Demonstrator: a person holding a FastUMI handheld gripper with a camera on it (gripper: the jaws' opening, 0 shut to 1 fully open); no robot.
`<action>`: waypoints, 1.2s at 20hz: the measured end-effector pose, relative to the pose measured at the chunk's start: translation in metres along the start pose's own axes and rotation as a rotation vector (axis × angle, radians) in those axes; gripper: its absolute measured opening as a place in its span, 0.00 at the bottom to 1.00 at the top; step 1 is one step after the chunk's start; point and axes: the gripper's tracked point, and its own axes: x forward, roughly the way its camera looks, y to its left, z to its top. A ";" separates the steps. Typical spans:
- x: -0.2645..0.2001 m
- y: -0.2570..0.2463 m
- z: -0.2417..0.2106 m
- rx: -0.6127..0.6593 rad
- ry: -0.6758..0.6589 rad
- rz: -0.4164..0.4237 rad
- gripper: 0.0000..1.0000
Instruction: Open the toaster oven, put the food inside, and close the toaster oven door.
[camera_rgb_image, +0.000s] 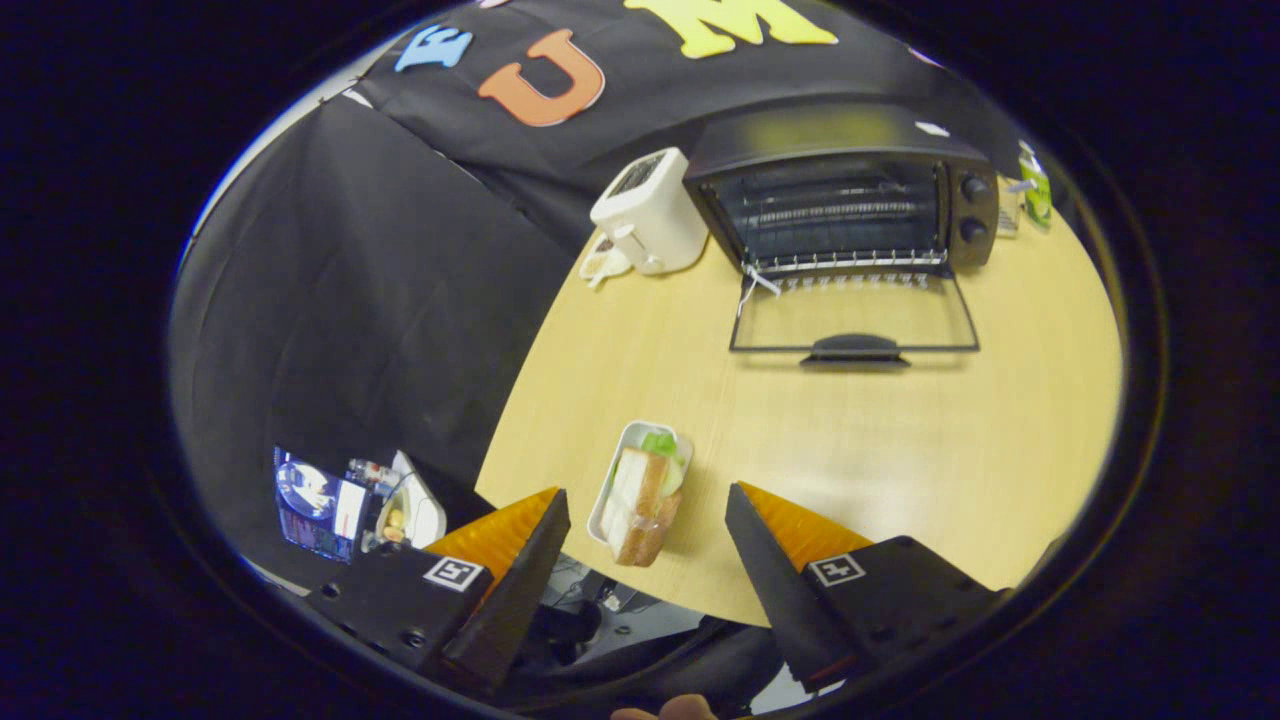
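Black toaster oven (840, 190), white toaster (650, 212), seemingly pale woodgrain table (900, 440).

The gripper (648, 495) is built from two wedge-shaped fingers (520, 575) with ribbed inner faces. A square printed marker tag (455, 573) is carried on each black finger mount, and small screws are seen.

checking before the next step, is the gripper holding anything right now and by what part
Nothing is held. The gripper is open, its fingers apart on either side of the sandwich tray, not touching it.
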 end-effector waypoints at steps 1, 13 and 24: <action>0.009 0.003 -0.009 0.032 0.029 0.009 1.00; 0.081 -0.012 -0.023 0.215 0.150 -0.008 1.00; 0.097 -0.004 -0.029 0.269 0.204 0.006 0.52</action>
